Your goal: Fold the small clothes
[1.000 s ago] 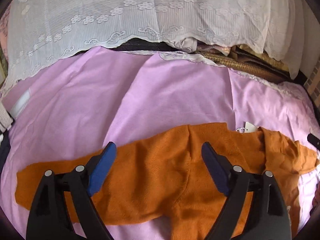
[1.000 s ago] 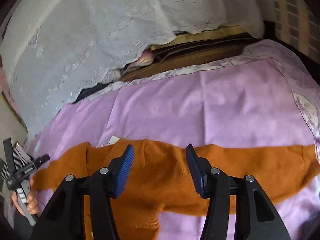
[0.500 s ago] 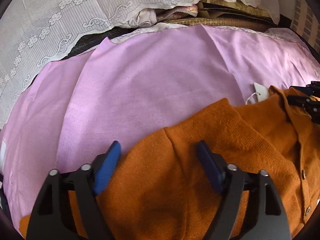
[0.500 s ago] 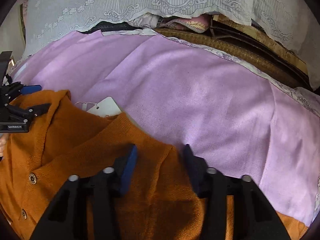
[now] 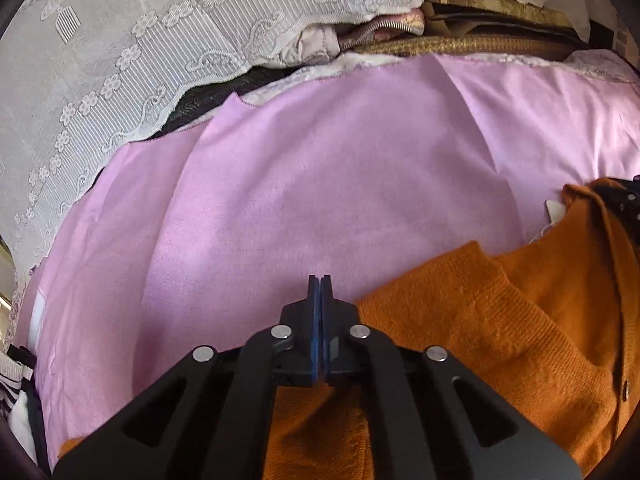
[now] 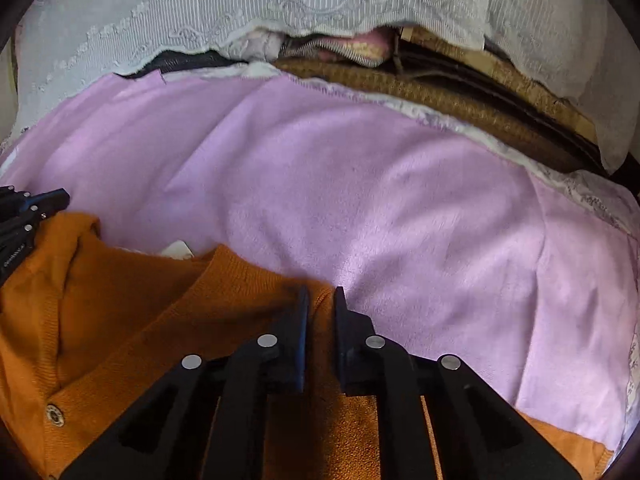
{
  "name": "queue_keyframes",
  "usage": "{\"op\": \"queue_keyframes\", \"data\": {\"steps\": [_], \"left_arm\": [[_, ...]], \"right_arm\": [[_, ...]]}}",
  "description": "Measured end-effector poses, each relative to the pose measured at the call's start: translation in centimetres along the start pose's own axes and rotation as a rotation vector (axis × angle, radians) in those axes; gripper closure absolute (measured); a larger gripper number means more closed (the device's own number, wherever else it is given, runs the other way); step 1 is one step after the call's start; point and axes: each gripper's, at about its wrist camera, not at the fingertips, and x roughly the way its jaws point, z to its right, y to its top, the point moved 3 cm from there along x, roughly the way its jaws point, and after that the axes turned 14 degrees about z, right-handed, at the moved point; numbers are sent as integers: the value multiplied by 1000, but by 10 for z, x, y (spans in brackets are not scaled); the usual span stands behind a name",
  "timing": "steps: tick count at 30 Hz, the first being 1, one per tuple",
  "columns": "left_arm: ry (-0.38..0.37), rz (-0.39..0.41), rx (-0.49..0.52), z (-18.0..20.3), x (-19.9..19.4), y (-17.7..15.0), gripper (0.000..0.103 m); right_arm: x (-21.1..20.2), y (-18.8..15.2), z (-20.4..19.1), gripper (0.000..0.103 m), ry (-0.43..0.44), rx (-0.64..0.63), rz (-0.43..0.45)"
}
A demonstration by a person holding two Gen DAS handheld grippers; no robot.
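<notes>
An orange knitted cardigan [image 5: 500,320] with buttons lies on a pink sheet [image 5: 320,180]. In the left wrist view my left gripper [image 5: 320,280] has its blue pads pressed together at the cardigan's left shoulder edge, with orange knit below the jaws. In the right wrist view the cardigan [image 6: 140,300] lies at lower left, and my right gripper [image 6: 321,292] is nearly shut, pinching the fabric at the right shoulder edge. A white tag [image 6: 176,249] shows at the collar. Each gripper shows at the other view's edge.
The pink sheet [image 6: 400,208] covers the bed. White lace cloth [image 5: 120,60] hangs behind it over bedding and a woven brown mat [image 6: 440,100]. Striped cloth [image 5: 12,372] lies at the far left edge.
Both grippers moved down to the cardigan's shoulders and closed from wide open; the left is now fully shut and the right nearly shut on the knit.
</notes>
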Motion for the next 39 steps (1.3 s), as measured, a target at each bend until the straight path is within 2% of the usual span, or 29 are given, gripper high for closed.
{"op": "queue_keyframes", "data": {"steps": [1, 2, 4, 6, 7, 8, 9, 10, 12, 14, 16, 19, 20, 22, 23, 25, 26, 27, 28, 29, 31, 33, 34, 35, 37, 39], "left_arm": [[1, -1, -7, -1, -2, -2, 101], [-7, 8, -30, -6, -8, -3, 95], [-53, 32, -109, -18, -28, -3, 80], [-159, 85, -218, -28, -55, -5, 49], [-201, 108, -249, -28, -67, -7, 43], [-228, 115, -253, -26, -74, -11, 32], [-226, 108, -236, -21, -75, -16, 18], [-192, 77, -201, -14, -70, -24, 13], [-101, -46, -118, 0, -48, -41, 11], [-99, -28, -165, -6, -62, -42, 13], [-144, -2, -215, -11, -88, -43, 13], [-157, 80, -239, -13, -136, -47, 13], [-170, 90, -259, -12, -149, -50, 13], [-263, 79, -312, -4, -166, -58, 10], [-322, 54, -326, 5, -169, -64, 7], [-386, -44, -286, 31, -166, -84, 7], [-389, -106, -235, 47, -162, -96, 7], [-327, -116, -145, 62, -161, -106, 4], [-264, -65, -78, 71, -172, -110, 4], [-232, -41, -50, 75, -181, -107, 5], [-267, -24, -57, 80, -199, -93, 6], [-262, 52, -56, 88, -220, -66, 6], [-258, 100, -42, 95, -231, -50, 6], [-272, 153, -25, 107, -242, -32, 6], [-310, 241, 20, 141, -256, 0, 5], [-358, 288, 111, 189, -254, 23, 5]], "right_arm": [[-5, 2, 2, 83, -12, 10, 8], [-13, 3, 3, 77, -21, 21, 20], [-35, 3, 5, 77, 10, 56, 66], [-59, -4, 8, 74, 54, 117, 87], [-67, -11, 10, 73, 93, 159, 81], [-69, -19, 10, 66, 125, 192, 59], [-67, -29, 9, 61, 133, 207, 16], [-59, -41, 7, 54, 109, 199, -46], [-64, -47, 2, 54, 81, 159, -27], [-83, -50, 0, 54, 59, 180, -32], [-110, -53, -3, 54, 89, 188, 5], [-147, -59, 2, 54, 45, 181, 68], [-156, -62, 10, 51, 30, 217, 75], [-164, -70, 37, 39, 13, 340, 64], [-165, -79, 53, 37, 11, 415, 46], [-157, -97, 79, 37, -7, 531, -8], [-152, -107, 90, 38, -6, 574, -31], [-150, -117, 99, 41, 18, 627, -40], [-152, -122, 105, 50, 36, 676, -27], [-158, -124, 112, 52, 42, 721, -15], [-177, -123, 127, 52, 26, 791, 51], [-201, -117, 152, 52, -72, 847, 128], [-213, -116, 168, 50, -128, 886, 158], [-221, -118, 183, 41, -171, 929, 173], [-229, -129, 211, 33, -238, 1041, 159], [-222, -143, 231, 32, -220, 1145, 104]]}}
